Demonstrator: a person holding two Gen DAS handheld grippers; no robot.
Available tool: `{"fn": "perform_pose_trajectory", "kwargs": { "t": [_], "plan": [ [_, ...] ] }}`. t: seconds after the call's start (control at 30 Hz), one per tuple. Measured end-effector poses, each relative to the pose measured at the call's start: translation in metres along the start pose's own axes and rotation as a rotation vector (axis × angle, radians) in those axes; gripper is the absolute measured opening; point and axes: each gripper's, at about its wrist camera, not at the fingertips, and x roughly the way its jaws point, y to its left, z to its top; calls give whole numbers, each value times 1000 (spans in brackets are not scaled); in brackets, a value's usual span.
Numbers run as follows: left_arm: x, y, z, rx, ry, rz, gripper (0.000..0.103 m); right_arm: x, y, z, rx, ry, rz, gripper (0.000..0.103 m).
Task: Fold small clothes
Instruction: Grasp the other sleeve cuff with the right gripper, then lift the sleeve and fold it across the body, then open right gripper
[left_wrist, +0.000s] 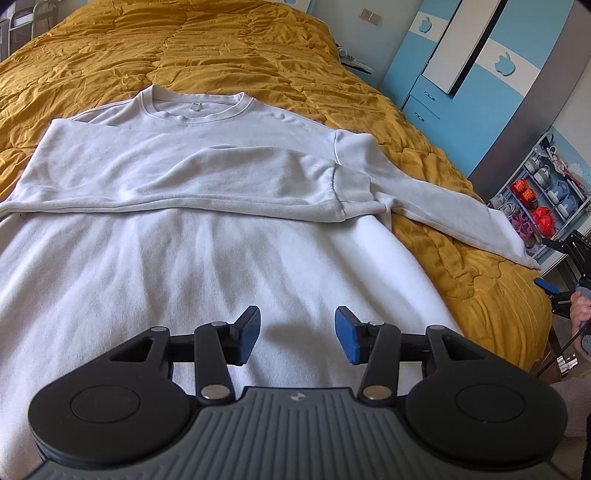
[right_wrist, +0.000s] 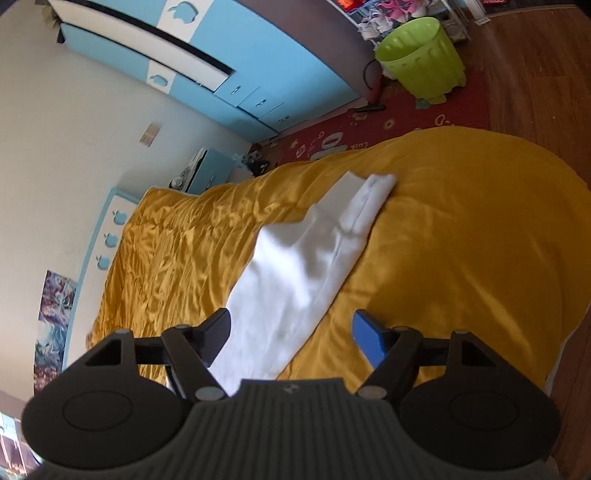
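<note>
While the left tongs (left_wrist: 297, 338) hang tilted downward over the lower body of the white sweatshirt (left_wrist: 207, 229), their blue pads stand apart with only flat cloth showing beneath the gap and nothing pinched between them, so they are open. The sweatshirt lies spread on the yellow quilt (left_wrist: 229, 48) of the bed, its long axis running away from the left camera, the collar at the far end. One sleeve is folded across the chest, lying crosswise; the other sleeve (left_wrist: 461, 210) stretches out to the right, its cuff at the edge of the bed. The right tongs (right_wrist: 291, 339) are rolled well over, so the room looks tipped in their view, and they point down along that outstretched sleeve, whose length runs away from them toward the cuff. Their pads sit wide apart, holding nothing, one over the sleeve's edge and one over bare quilt. In the left view, a hand (left_wrist: 581, 308) grips the right tool at the frame's edge
</note>
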Motion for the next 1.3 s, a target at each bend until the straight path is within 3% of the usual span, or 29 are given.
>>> {"fn": "perform_pose_trajectory", "kwargs": {
  "t": [0.13, 0.27, 0.43, 0.53, 0.57, 0.7, 0.93, 1.3],
  "plan": [
    [4, 5, 0, -13, 17, 24, 55, 27, -14, 22, 54, -6, -20, 69],
    [6, 11, -2, -13, 25, 22, 55, 41, -14, 28, 32, -86, -16, 69],
    [6, 6, -7, 45, 16, 39, 55, 50, -8, 26, -34, -164, -68, 54],
    [6, 5, -7, 58, 17, 54, 55, 49, -4, 24, -51, -201, -97, 24],
    [6, 6, -6, 54, 17, 58, 55, 48, -1, 22, -73, -206, -101, 6],
    [6, 15, -5, 23, 23, 73, 55, 37, 23, 18, -267, -232, -124, 6],
    [-4, 26, -4, -29, 14, 75, 55, -7, 83, 16, -481, -266, -30, 5],
    [-26, 39, -3, -59, -2, 83, 55, -72, 223, -19, -626, -254, 184, 5]
  ]
}}
